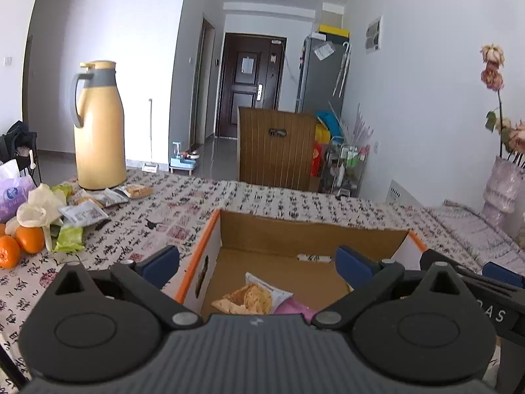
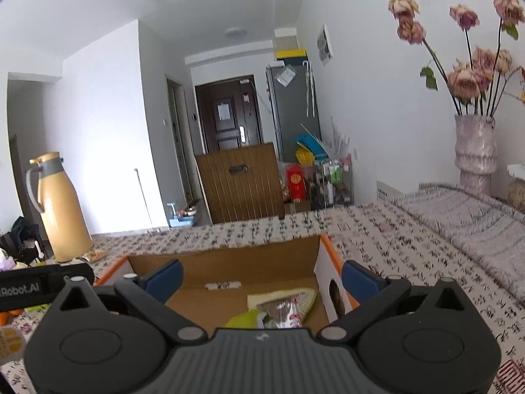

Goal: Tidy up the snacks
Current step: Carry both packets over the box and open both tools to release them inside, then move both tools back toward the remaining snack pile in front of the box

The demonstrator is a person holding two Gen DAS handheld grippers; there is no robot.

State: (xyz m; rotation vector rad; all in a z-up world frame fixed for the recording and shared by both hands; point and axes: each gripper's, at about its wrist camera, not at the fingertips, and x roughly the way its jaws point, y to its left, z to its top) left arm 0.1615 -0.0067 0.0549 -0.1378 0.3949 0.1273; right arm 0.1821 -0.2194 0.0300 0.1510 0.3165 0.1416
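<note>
An open cardboard box point(image 1: 315, 233) with orange-edged white sides sits on the patterned tablecloth. Inside it lie a cracker packet point(image 1: 254, 295) and a purple packet point(image 1: 292, 308). My left gripper point(image 1: 257, 262) hovers over the box's near left part, open, nothing between its blue pads. In the right wrist view the same box point(image 2: 229, 262) holds a yellowish packet point(image 2: 285, 297) and a green one point(image 2: 244, 320). My right gripper point(image 2: 262, 277) hangs open and empty above the box's right side. More snack packets point(image 1: 82, 213) lie in a loose pile at the left, by the jug.
A tall yellow thermos jug point(image 1: 96, 131) stands at the table's far left, with oranges point(image 1: 19, 243) and a tissue pack point(image 1: 14, 195) near it. A vase of dried roses point(image 2: 475, 144) stands at the right, on a grey cloth. A wooden chair back point(image 1: 277, 147) rises behind the table.
</note>
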